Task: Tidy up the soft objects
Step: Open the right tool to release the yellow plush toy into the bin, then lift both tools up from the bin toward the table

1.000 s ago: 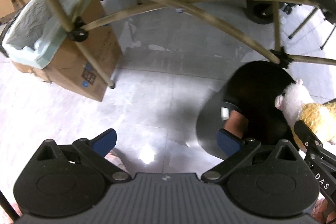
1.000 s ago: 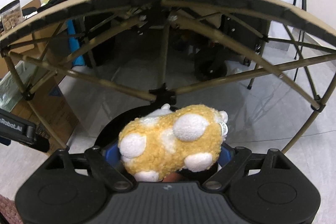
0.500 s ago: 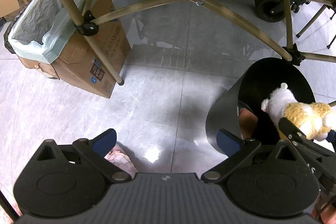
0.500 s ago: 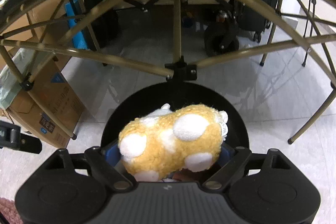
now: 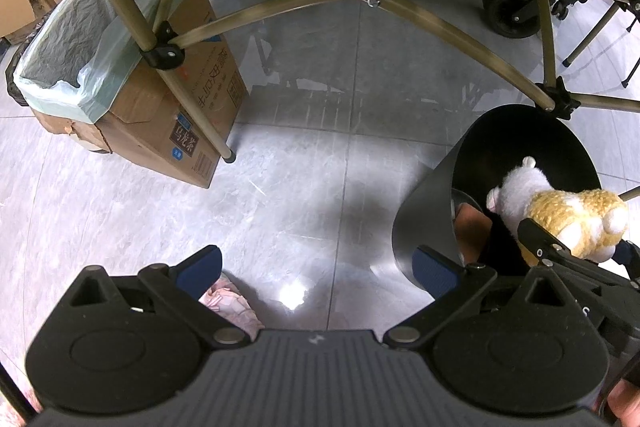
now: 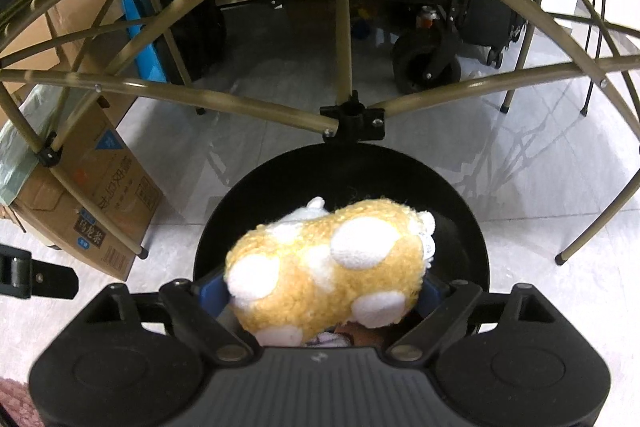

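A yellow plush toy with white spots (image 6: 328, 267) sits between the blue pads of my right gripper (image 6: 320, 291), which is shut on it. It hangs right over the mouth of a round black bin (image 6: 472, 227). In the left wrist view the same plush toy (image 5: 560, 215) shows over the black bin (image 5: 424, 211) at the right, and something brownish lies inside the bin. My left gripper (image 5: 318, 267) is open above the floor, nothing between its fingers. A pink soft item (image 5: 232, 307) lies on the floor under its left finger.
Olive metal table legs and cross bars (image 5: 400, 7) arch over the floor behind the bin. A cardboard box lined with a pale green bag (image 5: 132, 99) stands at the left. A wheeled cart (image 6: 424, 63) and tripod legs are farther back. Grey tiled floor lies between box and bin.
Both grippers have come lower and tilted down toward the floor. The right gripper with the plush toy now sits directly above the bin's opening; the left stayed open.
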A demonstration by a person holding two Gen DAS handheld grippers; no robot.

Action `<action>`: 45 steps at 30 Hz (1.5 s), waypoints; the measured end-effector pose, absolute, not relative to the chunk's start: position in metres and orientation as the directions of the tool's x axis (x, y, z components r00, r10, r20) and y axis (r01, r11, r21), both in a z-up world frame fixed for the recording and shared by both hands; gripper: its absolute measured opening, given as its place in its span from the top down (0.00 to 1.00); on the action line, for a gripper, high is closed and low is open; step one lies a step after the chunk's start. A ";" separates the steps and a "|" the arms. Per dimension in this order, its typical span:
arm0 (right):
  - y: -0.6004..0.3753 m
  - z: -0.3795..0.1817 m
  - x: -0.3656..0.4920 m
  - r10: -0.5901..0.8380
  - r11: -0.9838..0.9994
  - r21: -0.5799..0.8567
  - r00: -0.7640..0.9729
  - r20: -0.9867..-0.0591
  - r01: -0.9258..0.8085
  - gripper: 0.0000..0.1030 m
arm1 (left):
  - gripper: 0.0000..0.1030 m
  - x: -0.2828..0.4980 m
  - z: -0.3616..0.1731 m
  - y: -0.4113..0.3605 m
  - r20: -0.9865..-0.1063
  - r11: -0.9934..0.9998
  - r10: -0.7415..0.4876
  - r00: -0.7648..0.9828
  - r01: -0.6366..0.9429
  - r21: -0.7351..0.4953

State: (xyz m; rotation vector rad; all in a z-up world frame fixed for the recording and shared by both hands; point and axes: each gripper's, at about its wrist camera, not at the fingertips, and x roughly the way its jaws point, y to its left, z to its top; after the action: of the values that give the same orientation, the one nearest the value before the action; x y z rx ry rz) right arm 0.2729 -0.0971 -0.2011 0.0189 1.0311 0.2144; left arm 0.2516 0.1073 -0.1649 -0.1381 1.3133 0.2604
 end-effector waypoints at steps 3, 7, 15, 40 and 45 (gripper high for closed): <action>-0.097 -0.204 0.275 0.177 0.981 0.116 0.484 -0.857 -0.153 0.04 | 0.00 0.252 -0.165 0.107 -0.967 0.963 0.110 0.231 -0.266 0.046; -0.099 -0.204 0.274 0.148 0.987 0.095 0.499 -0.854 -0.130 0.00 | 0.00 0.251 -0.166 0.106 -0.967 0.964 0.110 0.230 -0.262 0.047; -0.100 -0.205 0.274 0.137 0.989 0.087 0.493 -0.859 -0.122 0.00 | 0.00 0.252 -0.165 0.103 -0.967 0.967 0.108 0.230 -0.250 0.048; -0.110 -0.196 0.267 0.146 0.989 0.108 0.518 -0.843 -0.104 0.00 | 0.00 0.251 -0.150 0.095 -0.950 0.974 0.119 0.288 -0.221 0.054; -0.116 -0.186 0.259 0.132 0.990 0.082 0.558 -0.819 -0.115 0.00 | 0.00 0.245 -0.138 0.089 -0.937 0.979 0.099 0.335 -0.203 0.031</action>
State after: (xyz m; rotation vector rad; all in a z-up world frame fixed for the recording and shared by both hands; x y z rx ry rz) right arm 0.2592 -0.1156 -0.1860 0.0194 0.9679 0.1458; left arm 0.2454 0.0893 -0.1385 -0.0971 1.2135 0.1974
